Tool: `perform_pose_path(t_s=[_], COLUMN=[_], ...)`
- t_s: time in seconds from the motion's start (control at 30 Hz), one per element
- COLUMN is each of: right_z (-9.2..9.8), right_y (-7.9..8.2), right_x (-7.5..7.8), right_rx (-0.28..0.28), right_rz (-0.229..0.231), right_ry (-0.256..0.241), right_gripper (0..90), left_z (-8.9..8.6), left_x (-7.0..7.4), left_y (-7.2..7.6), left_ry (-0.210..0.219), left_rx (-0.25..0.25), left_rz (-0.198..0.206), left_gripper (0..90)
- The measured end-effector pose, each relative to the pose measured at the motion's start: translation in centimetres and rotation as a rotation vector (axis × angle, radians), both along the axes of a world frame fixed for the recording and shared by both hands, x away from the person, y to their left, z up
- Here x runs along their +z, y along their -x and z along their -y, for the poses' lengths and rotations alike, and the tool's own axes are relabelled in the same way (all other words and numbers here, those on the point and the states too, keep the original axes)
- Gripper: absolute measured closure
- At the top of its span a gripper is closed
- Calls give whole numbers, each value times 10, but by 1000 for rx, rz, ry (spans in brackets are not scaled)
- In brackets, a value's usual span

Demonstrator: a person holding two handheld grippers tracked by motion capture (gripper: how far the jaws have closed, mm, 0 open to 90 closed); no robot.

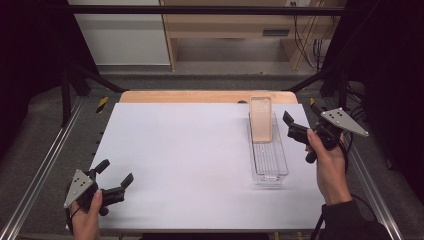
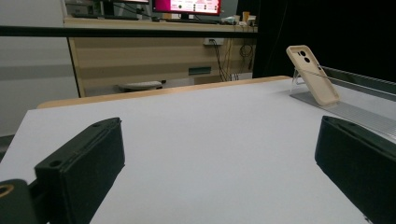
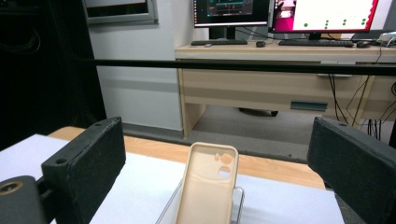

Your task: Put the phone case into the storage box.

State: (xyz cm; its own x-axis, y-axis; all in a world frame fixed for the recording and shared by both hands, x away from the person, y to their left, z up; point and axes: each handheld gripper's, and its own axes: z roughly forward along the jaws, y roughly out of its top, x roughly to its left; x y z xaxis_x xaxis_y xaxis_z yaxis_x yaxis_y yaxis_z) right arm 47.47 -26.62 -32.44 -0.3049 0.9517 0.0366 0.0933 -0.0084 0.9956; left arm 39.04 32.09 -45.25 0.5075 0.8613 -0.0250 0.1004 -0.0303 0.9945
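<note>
A beige phone case (image 1: pixel 261 120) leans upright at the far end of a clear plastic tray (image 1: pixel 270 167) on the right side of the white table top (image 1: pixel 185 150). My right gripper (image 1: pixel 290 126) is held just right of the case, open, with nothing between its fingers. In the right gripper view the case (image 3: pixel 208 191) stands close ahead between the wide-apart jaws, its inner side facing me. My left gripper (image 1: pixel 117 171) rests open near the table's front left corner. Its own view has the case (image 2: pixel 312 74) far off at the right, leaning in the tray (image 2: pixel 355 114).
A wooden strip (image 1: pixel 200 96) edges the far side of the table. Metal rails (image 1: pixel 45 165) run along both sides, with black frame bars (image 1: pixel 200 9) overhead. A desk with monitors (image 3: pixel 280 18) stands beyond the table.
</note>
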Motion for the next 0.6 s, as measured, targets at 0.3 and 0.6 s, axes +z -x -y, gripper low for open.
perform_pose_path(t_s=[0.3,0.6], right_z=[3,5], right_y=[10,22], right_x=[-4,-11], right_rx=[21,35], right_rz=[-2,-8], right_ry=[-6,2], right_gripper=[44,40], left_z=[4,2], left_x=[0,-1], left_y=[-1,-1], left_ry=[-9,6], left_rx=[-20,-15], left_rz=[8,4], left_gripper=[10,15])
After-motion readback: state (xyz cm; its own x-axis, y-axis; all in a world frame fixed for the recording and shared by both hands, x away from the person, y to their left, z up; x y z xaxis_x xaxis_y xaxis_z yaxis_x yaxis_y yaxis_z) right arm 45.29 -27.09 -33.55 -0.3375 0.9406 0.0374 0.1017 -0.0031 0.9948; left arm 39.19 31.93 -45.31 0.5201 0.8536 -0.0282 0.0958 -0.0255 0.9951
